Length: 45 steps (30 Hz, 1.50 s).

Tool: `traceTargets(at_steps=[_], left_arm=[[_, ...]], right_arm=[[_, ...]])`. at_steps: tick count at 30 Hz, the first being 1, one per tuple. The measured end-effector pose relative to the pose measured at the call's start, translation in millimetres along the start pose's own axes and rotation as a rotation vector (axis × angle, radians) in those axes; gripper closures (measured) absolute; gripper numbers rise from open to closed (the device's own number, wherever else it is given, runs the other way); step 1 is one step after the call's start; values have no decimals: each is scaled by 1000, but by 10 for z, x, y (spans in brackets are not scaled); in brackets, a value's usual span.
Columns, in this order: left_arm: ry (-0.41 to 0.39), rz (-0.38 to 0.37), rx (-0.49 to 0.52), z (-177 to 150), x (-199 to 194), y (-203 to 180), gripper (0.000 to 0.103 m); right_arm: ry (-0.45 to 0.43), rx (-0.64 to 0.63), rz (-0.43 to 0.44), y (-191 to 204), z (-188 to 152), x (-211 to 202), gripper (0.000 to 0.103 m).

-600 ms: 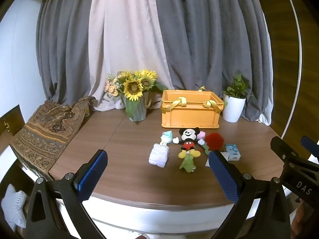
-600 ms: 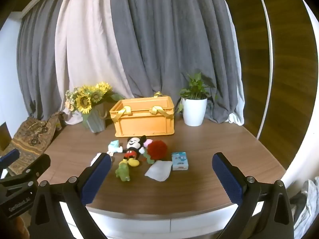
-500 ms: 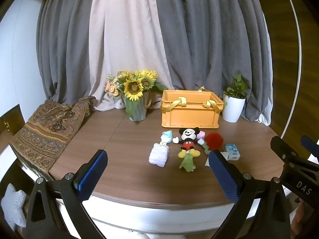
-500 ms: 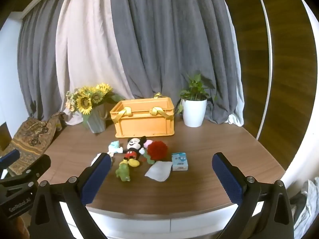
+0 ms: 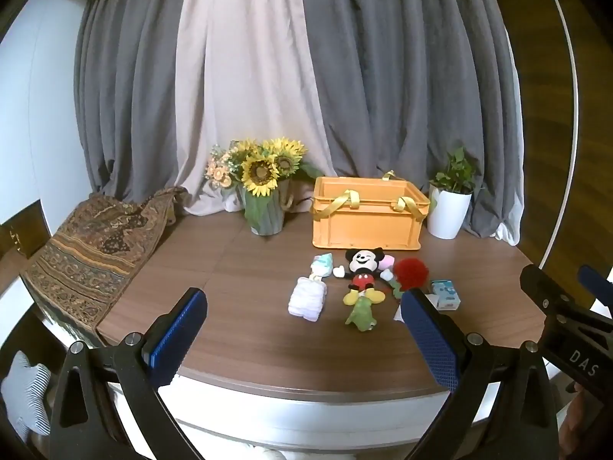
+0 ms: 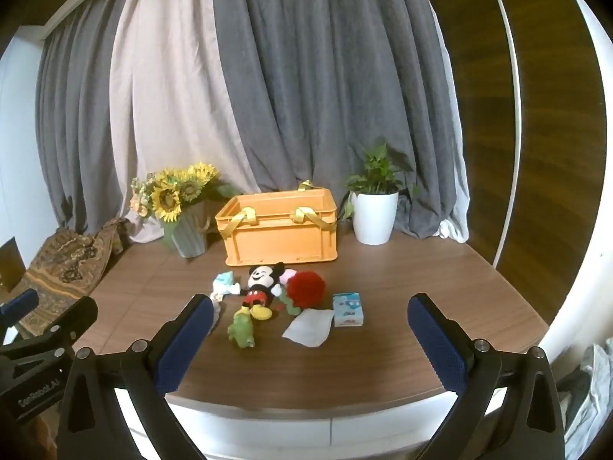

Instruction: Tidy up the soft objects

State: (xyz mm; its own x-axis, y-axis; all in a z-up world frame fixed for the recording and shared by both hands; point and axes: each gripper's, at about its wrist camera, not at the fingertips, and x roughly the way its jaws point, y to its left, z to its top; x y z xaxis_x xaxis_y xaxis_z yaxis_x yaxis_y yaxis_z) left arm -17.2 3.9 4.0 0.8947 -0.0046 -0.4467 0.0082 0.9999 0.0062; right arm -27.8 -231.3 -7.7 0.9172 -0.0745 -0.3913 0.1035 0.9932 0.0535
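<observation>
While both tools gape wide (empty), mouse plush (image 5: 360, 270) mid-table (image 5: 249, 329), front edge bare.

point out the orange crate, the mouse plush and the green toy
orange crate (image 5: 366, 226), left wrist view, on its front wall
mouse plush (image 6: 261, 276), right wrist view, on its face
green toy (image 6: 240, 330), right wrist view, on its body

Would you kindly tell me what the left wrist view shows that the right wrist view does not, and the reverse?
Only the left wrist view shows the rolled white towel whole. Only the right wrist view shows the flat white cloth unobstructed. Both share the orange crate, mouse plush, red pompom, green toy, sunflowers, potted plant, and an open hand-held gripper.
</observation>
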Motion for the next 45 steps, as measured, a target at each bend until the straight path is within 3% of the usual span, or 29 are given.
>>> traceTargets(at_steps=[45], left_arm=[[-6,1,-3,3,-38,8,0]], right_arm=[[-4,4,7,-32,6,-46,0]])
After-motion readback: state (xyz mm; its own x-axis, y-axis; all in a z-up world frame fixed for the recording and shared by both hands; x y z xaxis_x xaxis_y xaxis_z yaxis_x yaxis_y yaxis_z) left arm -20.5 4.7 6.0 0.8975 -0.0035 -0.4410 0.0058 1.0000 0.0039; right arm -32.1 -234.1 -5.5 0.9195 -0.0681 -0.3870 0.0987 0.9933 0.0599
